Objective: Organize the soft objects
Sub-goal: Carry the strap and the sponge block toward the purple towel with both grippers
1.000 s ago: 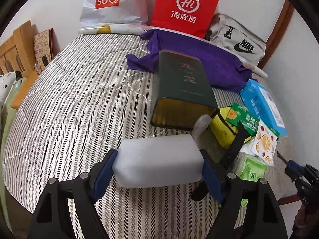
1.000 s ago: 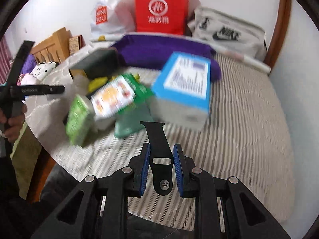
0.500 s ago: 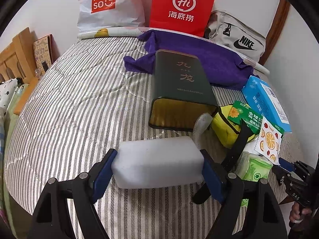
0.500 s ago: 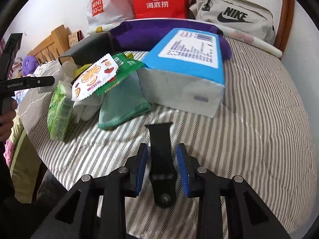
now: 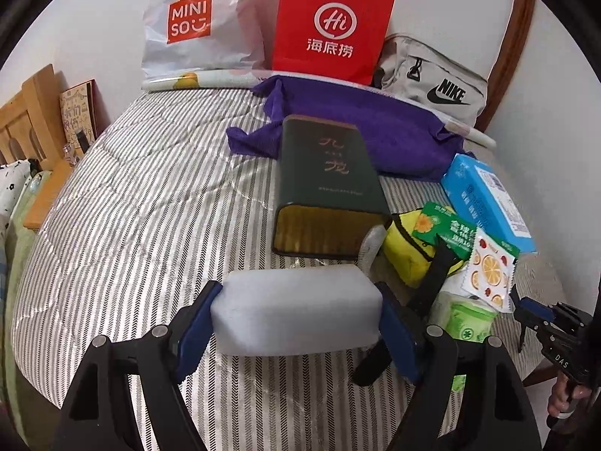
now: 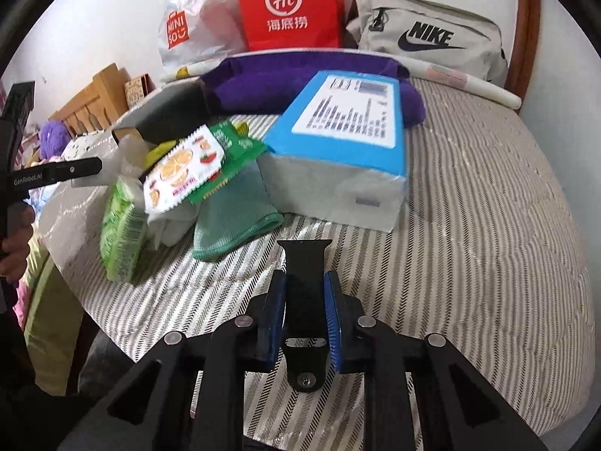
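My left gripper point(image 5: 296, 314) is shut on a white foam block point(image 5: 296, 308), held just above the striped bed point(image 5: 131, 206). My right gripper point(image 6: 304, 297) is shut on a black strap point(image 6: 305, 267), low over the bed's near edge. A pile of soft items lies between them: a green cloth point(image 6: 233, 221), a green wipes pack point(image 6: 122, 233), an orange-print sachet point(image 6: 180, 173), a yellow pouch point(image 5: 409, 251) and a blue tissue pack point(image 6: 345, 139). A purple towel point(image 5: 368, 124) lies behind.
A dark green tin point(image 5: 326, 184) lies in front of the foam block. A red paper bag point(image 5: 330, 26), a Miniso bag point(image 5: 188, 26) and a grey Nike bag point(image 5: 435, 82) stand against the wall. A wooden headboard point(image 5: 26, 120) is at the left.
The right gripper has moved forward over the bed with the strap, nearer the pile and tissue pack. The left gripper holds the foam block almost still.
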Available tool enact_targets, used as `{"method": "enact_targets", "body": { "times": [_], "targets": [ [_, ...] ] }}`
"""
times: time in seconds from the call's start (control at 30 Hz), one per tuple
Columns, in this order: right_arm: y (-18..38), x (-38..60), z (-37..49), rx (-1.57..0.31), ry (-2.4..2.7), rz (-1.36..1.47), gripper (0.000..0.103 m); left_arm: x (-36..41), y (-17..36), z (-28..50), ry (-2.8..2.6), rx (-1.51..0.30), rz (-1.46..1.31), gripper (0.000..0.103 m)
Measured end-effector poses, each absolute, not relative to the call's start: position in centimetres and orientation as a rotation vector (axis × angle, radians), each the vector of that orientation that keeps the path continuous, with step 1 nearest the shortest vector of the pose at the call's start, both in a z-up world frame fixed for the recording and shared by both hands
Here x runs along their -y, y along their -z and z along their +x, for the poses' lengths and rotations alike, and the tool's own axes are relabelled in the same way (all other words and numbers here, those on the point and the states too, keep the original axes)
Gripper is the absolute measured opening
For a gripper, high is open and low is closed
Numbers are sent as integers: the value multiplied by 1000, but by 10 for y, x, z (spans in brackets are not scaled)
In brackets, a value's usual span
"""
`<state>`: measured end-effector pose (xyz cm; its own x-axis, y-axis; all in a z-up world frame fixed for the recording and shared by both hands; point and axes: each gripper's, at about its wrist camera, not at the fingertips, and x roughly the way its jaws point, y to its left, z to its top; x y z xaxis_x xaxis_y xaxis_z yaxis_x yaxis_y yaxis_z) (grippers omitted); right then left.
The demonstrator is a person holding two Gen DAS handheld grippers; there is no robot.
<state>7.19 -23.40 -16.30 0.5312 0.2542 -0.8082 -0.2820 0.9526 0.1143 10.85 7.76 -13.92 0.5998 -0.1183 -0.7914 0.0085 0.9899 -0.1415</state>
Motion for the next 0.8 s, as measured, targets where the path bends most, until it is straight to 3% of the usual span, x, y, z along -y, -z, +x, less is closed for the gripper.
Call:
{"method": "enact_targets", "body": {
  "times": [0.8],
  "targets": [
    [67,233,120,-838,-355,-47,20,-81,60,144,75,-802,-112,78]
  ]
}}
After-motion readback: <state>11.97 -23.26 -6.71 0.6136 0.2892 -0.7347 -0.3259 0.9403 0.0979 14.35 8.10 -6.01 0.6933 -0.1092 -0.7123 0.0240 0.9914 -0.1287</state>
